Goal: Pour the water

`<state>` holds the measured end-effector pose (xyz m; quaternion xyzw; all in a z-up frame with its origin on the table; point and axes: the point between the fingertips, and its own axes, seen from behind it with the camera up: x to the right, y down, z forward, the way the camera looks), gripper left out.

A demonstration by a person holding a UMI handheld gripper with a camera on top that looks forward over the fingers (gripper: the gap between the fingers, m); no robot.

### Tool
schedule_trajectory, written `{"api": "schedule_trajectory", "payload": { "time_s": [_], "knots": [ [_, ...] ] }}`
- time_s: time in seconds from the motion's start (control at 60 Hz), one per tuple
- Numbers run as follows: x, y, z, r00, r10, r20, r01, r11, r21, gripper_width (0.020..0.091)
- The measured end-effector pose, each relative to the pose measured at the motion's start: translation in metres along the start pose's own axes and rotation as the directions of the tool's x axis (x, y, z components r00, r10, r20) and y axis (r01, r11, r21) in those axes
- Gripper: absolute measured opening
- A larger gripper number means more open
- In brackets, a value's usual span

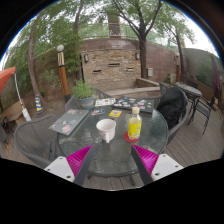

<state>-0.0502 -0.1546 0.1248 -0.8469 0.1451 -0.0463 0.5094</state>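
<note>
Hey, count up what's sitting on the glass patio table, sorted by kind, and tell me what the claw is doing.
White cup: 1
Yellow bottle: 1
Flat printed items, like magazines or mats: about 4, the far ones hard to tell apart
Total on the glass table: about 6
The claw is open and holds nothing; the cup and bottle stand just ahead of its fingers.

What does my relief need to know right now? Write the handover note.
Gripper: jaws open, holding nothing, short of the table's near edge.
Cup: white, upright on the glass table, just ahead of the jaws.
Bottle: yellowish, upright, right of the cup, apart from it.
Done: nothing visible; the bottle is not yet grasped.
Left: grasp the bottle, pour into the cup, set it back. Whether the cup holds water cannot be seen.
</note>
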Motion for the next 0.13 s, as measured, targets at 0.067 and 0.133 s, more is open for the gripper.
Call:
{"api": "schedule_trajectory", "payload": {
  "time_s": [0.067, 0.133],
  "knots": [
    [-0.025, 0.003, -0.041, 1.0, 0.006, 0.01, -0.006, 1.0, -0.007, 0.0837],
    [-0.047, 0.002, -0.078, 1.0, 0.023, 0.013, -0.023, 1.0, 0.003, 0.0835]
  ]
}}
